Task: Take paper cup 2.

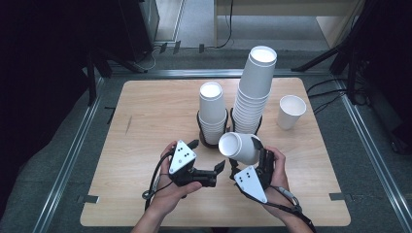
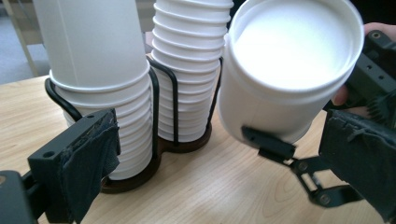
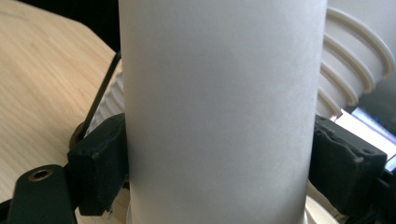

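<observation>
Right gripper [image 1: 244,154] clamped on paper cup [image 1: 239,147] — keep squeeze light; left gripper [image 1: 206,160] jaws apart — steady rim gently.

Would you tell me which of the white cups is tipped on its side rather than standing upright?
The cup clamped in the right tool, its mouth facing left; the others stand upright.

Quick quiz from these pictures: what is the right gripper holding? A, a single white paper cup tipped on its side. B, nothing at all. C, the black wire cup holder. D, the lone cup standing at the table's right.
A: the right gripper has its jaws pressed on both sides of a white paper cup, tilted with its mouth facing the left gripper.
</observation>
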Motion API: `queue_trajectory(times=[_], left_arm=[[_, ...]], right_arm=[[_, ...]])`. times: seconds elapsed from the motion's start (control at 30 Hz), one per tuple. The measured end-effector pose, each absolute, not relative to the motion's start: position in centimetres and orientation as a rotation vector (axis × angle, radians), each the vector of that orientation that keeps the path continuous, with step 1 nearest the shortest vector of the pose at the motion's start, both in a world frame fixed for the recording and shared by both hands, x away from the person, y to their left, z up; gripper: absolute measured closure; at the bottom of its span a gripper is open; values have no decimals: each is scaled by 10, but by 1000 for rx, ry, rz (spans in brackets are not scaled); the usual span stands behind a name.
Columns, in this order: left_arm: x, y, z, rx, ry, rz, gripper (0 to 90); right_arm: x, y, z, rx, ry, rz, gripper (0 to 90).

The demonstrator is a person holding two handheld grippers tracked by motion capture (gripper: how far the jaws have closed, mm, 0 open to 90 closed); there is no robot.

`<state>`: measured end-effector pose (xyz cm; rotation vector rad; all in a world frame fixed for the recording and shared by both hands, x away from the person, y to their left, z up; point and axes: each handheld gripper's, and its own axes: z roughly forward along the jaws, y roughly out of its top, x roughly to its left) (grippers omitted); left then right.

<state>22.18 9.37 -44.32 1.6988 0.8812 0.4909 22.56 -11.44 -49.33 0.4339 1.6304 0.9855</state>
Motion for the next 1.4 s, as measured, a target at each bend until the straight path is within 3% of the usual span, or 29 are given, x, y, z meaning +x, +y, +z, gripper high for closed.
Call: queue_trajectory(times=[0.77,0.83,1.07,1.2,1.4], left_arm=[[220,86,-447,1781,808,384,1],[220,86,-447,1778,815,387,52],[220,85,-448,1791,814,357,69],[220,84,-448,1797,822,362,132],[220,83,-448,1810,831,363,135]], right_arm=[[212,-95,-510,216,1675,953,145],[212,-94,-511,202,1677,954,145],[209,-92,-513,151,1679,945,145],[207,-90,-515,111,1681,933,144],[206,-89,-516,90,1682,930,144]])
